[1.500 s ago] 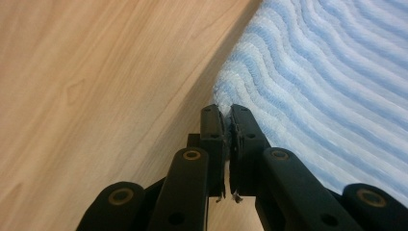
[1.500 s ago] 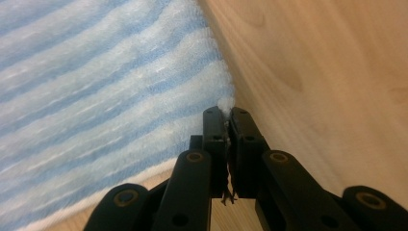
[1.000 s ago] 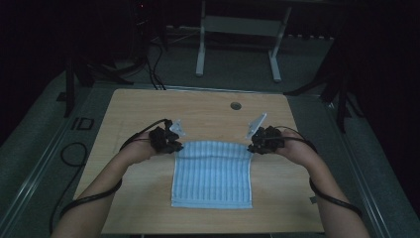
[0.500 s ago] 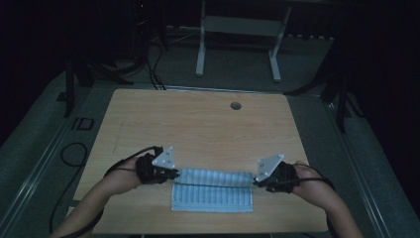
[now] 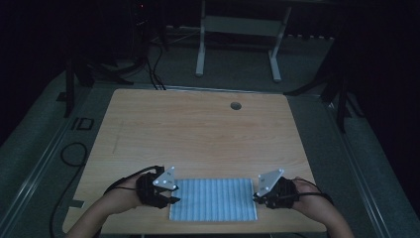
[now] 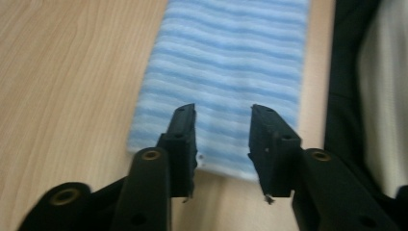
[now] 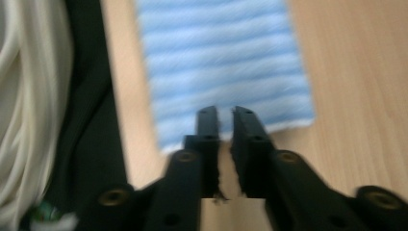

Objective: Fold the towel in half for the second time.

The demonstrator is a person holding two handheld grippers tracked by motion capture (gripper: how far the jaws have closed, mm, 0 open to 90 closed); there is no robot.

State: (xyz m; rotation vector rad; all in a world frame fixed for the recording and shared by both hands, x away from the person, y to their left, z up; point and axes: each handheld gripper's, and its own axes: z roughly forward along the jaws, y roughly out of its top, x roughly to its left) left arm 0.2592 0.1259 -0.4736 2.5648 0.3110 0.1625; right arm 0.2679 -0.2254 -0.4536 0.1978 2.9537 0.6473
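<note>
- The blue striped cloth (image 5: 213, 199) now lies as a narrow, doubled band along the near edge of the wooden table (image 5: 198, 129); a second ago it spread as a taller sheet, reaching up to the grippers nearer the middle of the table
- Both hands have come toward the person, carrying the far edge over onto the near one, so the fold looks made
- The left gripper (image 5: 171, 194) sits at the cloth's left end; its jaws have just been opening, and in the left gripper view they stand apart over the cloth (image 6: 226, 82) with a clear gap, the fabric lying flat under them and not pinched
- I judge that this hand has let go of its corner
- The right gripper (image 5: 258, 196) rests at the cloth's right end; in the right gripper view its jaws stand almost together with a thin slit between them, right at the cloth's edge (image 7: 226, 62)
- That view is blurred, so whether a corner of cloth is pinched there I cannot tell; the jaws read as closed
- The right side is likely next to release, and then the band can be checked for evenly stacked edges or folded once more
</note>
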